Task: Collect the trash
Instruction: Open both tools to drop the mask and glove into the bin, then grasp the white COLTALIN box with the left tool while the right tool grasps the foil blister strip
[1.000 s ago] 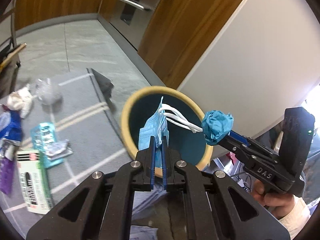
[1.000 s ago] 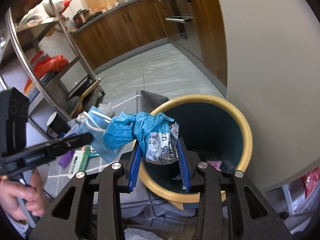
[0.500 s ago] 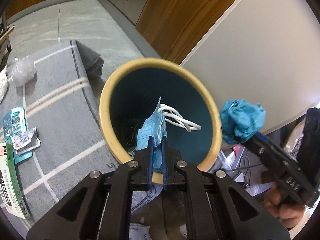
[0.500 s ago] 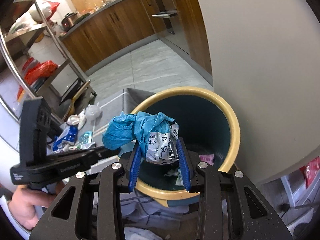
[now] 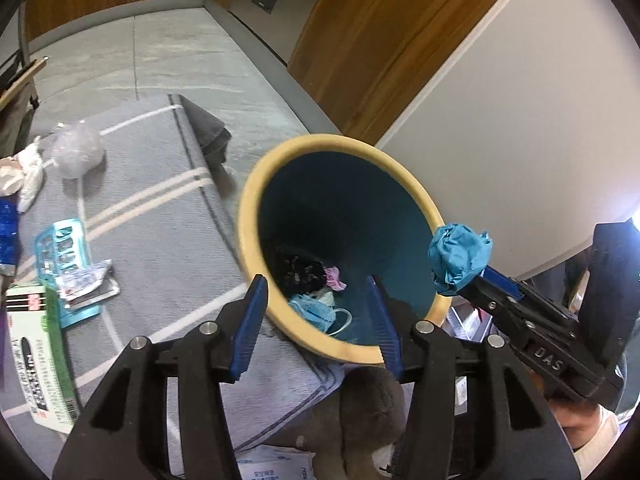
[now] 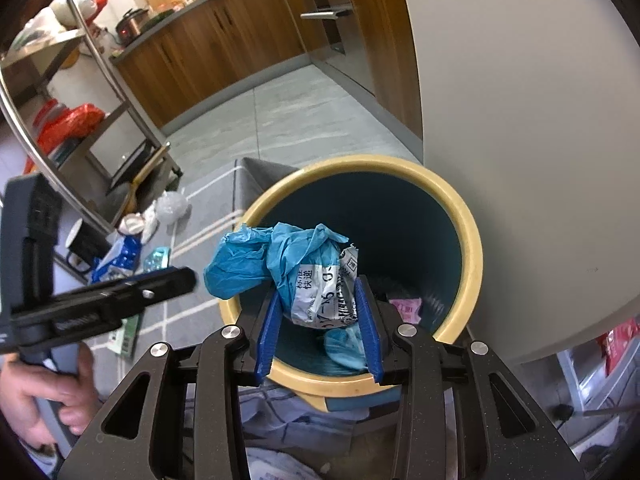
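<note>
A teal bin with a yellow rim [image 5: 256, 204] [image 6: 474, 240] stands on the floor beside a white wall. My left gripper [image 5: 316, 312] hangs over its near rim, jaws opening with nothing between them. The blue face mask [image 5: 316, 310] lies at the bottom of the bin among other scraps. My right gripper [image 6: 318, 322] is shut on a crumpled blue and white wrapper [image 6: 316, 268] above the bin's mouth. In the left wrist view the same wrapper [image 5: 460, 258] shows at the bin's right rim.
On the grey striped rug [image 5: 160, 208] lie a clear plastic ball [image 5: 78, 152], a teal blister pack [image 5: 64, 248], a green and white box [image 5: 36, 356] and white tissue. A metal shelf rack [image 6: 80, 92] and wooden cabinets [image 6: 224, 40] stand behind. A hand [image 6: 48, 400] holds the left gripper.
The left gripper's jaws parted and the face mask dropped into the bin. Both grippers sank a little toward the bin. The right gripper kept its hold on the wrapper.
</note>
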A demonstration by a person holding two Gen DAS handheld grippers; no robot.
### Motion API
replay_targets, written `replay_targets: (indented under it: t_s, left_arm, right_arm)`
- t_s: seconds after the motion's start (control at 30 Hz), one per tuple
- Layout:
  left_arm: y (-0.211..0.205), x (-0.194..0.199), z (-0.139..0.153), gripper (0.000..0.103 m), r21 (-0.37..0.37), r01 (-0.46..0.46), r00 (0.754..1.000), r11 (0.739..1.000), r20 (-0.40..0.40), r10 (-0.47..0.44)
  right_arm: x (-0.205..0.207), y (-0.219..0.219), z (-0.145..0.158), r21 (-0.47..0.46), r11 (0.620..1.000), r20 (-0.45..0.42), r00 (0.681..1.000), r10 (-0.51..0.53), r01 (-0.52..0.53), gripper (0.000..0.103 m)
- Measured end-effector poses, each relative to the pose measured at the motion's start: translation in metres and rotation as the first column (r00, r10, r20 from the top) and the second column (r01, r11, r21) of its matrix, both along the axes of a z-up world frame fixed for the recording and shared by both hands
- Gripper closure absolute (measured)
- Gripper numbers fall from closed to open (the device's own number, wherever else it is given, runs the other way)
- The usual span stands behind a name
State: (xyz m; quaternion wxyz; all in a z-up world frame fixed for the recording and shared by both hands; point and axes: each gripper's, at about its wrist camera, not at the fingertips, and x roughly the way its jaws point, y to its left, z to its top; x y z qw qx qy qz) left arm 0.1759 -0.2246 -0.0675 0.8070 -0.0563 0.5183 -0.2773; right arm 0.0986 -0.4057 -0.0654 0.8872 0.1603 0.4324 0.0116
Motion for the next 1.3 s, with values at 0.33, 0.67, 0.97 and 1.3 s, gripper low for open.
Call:
replay_targets:
  t_s: [0.33,0.67,0.97,1.3]
  left_arm:
    - [0.048,-0.009,0.012,0.029,0.048,-0.077,0.996,0.996,0.045,0.075]
    - [0.105,-0.013,0.017,0.015,0.126,-0.184,0.981,0.975,0.087,0.174]
    - [0.156,-0.016,0.007,0.011,0.193,-0.281,0.959,0.940,0.092,0.268]
    - [0.194,-0.016,-0.031,0.010,0.267,-0.322,0.945,0.909,0.028,0.326]
  right_arm:
    - [0.010,0.013,-0.024,-0.034,0.999,-0.080,0.997,0.019,-0.022,0.058]
    - [0.014,0.023,-0.021,-0.036,0.999,-0.068,0.997,0.021,-0.024,0.043]
    - [0.019,0.043,-0.016,-0.029,0.997,-0.055,0.996,0.065,-0.067,0.043]
    - [0.024,0.060,-0.004,0.012,0.995,-0.020,0.995,0.098,-0.098,0.043]
